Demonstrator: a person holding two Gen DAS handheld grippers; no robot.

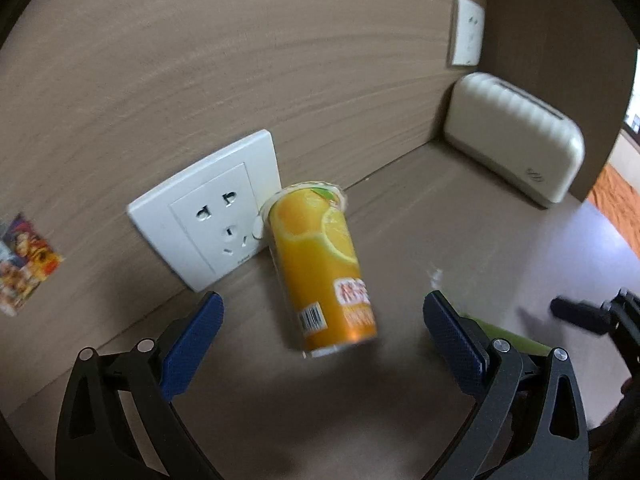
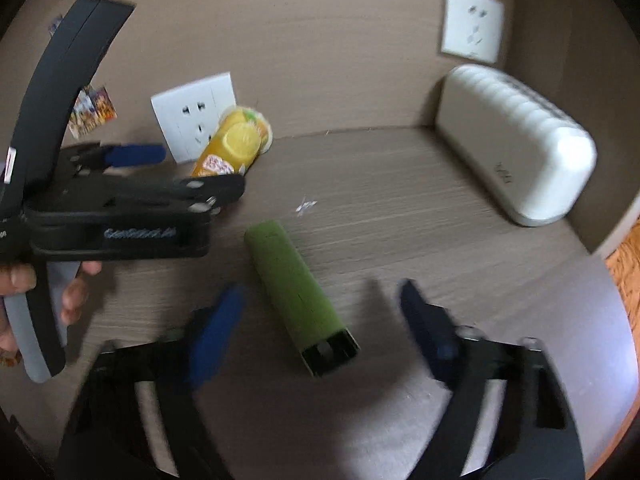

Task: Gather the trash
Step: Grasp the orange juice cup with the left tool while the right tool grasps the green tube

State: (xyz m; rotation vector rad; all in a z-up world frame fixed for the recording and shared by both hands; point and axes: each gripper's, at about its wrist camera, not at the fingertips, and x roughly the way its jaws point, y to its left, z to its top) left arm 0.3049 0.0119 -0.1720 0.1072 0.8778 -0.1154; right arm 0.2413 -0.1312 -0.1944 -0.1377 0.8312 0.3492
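Orange cup (image 1: 322, 266) lies on its side on the desk (image 1: 440, 216), sealed top vs. the wall socket (image 1: 208, 212), base twd the left gripper (image 1: 322, 318); contents can't tell. Green box (image 2: 298, 292) lies flat mid-desk, long axis running away from the right gripper (image 2: 322, 312), open end nearest it, looks hollow. Counts: 1 cup, 1 box, 2 sockets, 1 white toaster (image 2: 516, 144), 1 paper scrap (image 2: 306, 205). Both grippers' jaws apart, gripping nothing; cup btw left's fingers, box btw right's, untouched.
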